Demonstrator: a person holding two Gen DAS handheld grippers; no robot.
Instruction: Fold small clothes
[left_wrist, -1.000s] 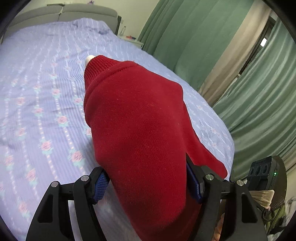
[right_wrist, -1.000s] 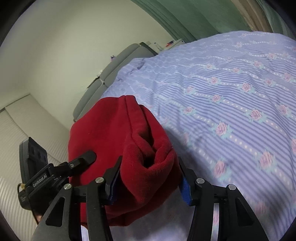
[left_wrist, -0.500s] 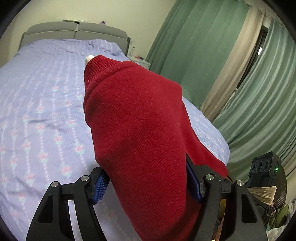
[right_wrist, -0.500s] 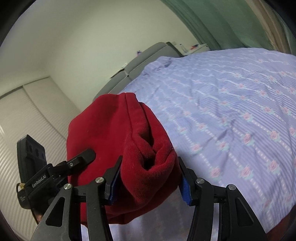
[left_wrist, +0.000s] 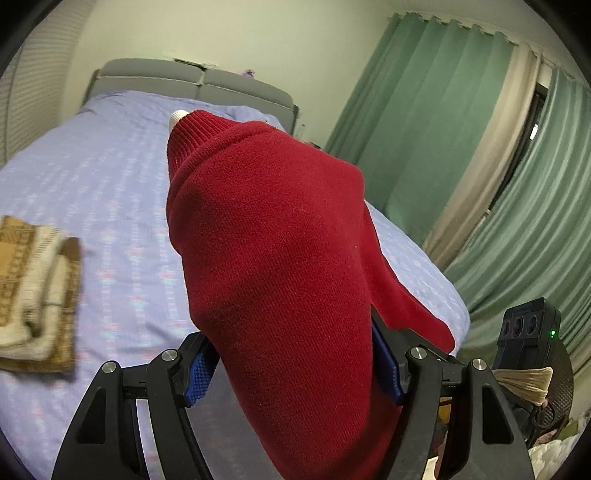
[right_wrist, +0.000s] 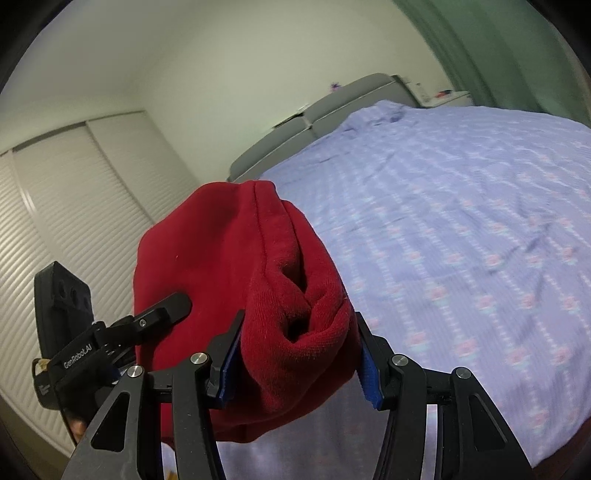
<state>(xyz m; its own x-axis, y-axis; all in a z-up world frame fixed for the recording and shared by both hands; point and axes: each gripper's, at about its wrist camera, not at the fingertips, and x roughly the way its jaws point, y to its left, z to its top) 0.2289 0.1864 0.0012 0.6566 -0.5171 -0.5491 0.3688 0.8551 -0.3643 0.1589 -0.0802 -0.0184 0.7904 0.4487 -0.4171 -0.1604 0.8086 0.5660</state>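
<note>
The red sweater (left_wrist: 280, 266) fills the middle of both views, held up off the bed (left_wrist: 122, 192), with the left gripper (left_wrist: 295, 358) pinching one bunched part and the right gripper (right_wrist: 295, 358) clamped on a rolled wad of it (right_wrist: 295, 295). It looks like soft, thick knit, light and floppy, with enough nap that it shouldn't slip; I'd judge the ribbed cuff (left_wrist: 192, 125) near the top of the left view and the hem edges the best places to grip for a clean fold. Below is a lilac flowered sheet, soft and slightly rumpled. A folded brown-and-cream cloth (left_wrist: 35, 295) lies at the left edge; green curtains (left_wrist: 424, 122) hang upper right, a slatted wardrobe (right_wrist: 74, 206) at the left of the right view.
</note>
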